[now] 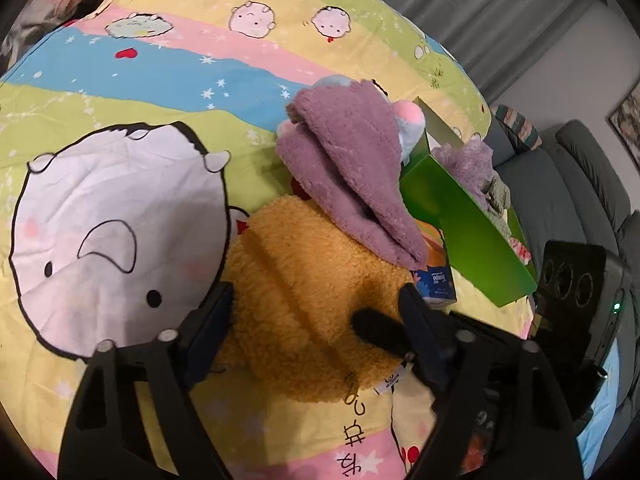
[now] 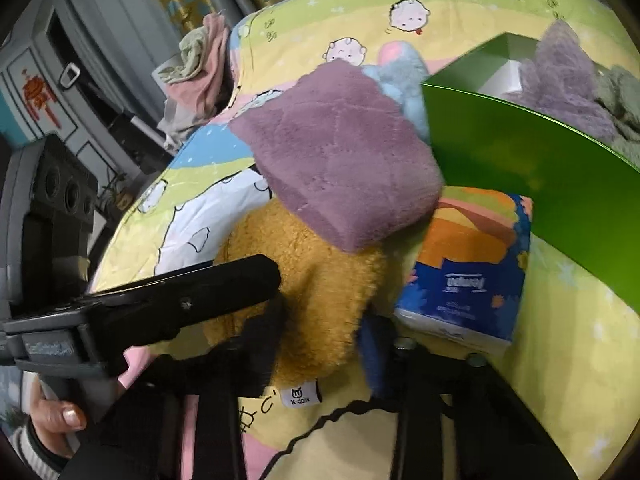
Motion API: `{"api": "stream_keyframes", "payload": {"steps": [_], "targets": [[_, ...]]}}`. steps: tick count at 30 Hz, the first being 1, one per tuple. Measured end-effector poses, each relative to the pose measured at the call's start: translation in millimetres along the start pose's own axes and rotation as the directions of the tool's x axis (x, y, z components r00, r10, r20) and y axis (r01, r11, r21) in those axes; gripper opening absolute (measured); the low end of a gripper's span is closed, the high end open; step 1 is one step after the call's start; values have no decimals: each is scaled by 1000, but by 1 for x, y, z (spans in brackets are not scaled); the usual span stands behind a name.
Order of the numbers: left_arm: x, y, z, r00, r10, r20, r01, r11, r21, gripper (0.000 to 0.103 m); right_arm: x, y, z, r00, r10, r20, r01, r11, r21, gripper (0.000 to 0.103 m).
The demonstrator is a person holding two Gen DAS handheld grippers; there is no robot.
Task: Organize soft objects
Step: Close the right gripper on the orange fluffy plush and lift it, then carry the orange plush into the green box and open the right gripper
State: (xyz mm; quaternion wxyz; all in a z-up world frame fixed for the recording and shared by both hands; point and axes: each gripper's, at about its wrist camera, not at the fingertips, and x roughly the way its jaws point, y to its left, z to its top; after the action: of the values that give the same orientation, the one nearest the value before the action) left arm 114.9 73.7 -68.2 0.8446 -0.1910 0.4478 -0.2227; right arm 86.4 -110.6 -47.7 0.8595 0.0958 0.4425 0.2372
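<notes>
Left wrist view shows a yellow plush toy [image 1: 304, 280] lying on the bed [image 1: 120, 92], its fuzzy body caught between the two fingers of the left hand-held gripper [image 1: 316, 312], whose jaws press into the toy's sides. Right wrist view shows the right hand-held gripper [image 2: 320, 344] pinched nearly shut on the toy's near edge, just above its sewn label [image 2: 301, 395]. Two grips on one floppy body likely serve to lift it without sagging. The toy's long axis seems to run away from both grippers toward the green box [image 1: 472, 232], with its far end tucked under a folded purple towel [image 1: 352, 160] that rests on it. A tissue pack [image 2: 468, 272] sits between toy and box, touching the toy's side. Inside the box, other soft cloths [image 2: 560, 80] already lie, suggesting where the toy belongs.
</notes>
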Motion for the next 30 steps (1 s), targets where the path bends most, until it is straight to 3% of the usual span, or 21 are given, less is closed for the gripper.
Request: {"api": "stream_keyframes", "payload": {"steps": [3, 5, 8, 16, 24, 30], "targets": [[-5, 10, -1, 1000, -3, 7, 4, 999, -54, 35, -2, 2, -2, 1000, 15, -7, -15, 1000, -7, 17], [-8, 16, -3, 1000, 5, 6, -5, 997, -78, 35, -5, 7, -4, 1000, 17, -3, -17, 1000, -18, 17], [-14, 22, -9, 999, -50, 4, 50, 992, -119, 33, -12, 11, -10, 999, 37, -3, -37, 999, -16, 16], [-39, 3, -38, 994, -109, -5, 108, 991, -79, 28, -46, 18, -39, 996, 92, 4, -92, 996, 1, 16], [-82, -33, -71, 996, -88, 31, 87, 996, 17, 27, -91, 46, -68, 984, 170, 58, -167, 985, -49, 16], [-101, -58, -67, 992, -101, 80, 94, 992, 83, 27, -124, 48, -68, 972, 188, 144, -180, 981, -69, 16]]}}
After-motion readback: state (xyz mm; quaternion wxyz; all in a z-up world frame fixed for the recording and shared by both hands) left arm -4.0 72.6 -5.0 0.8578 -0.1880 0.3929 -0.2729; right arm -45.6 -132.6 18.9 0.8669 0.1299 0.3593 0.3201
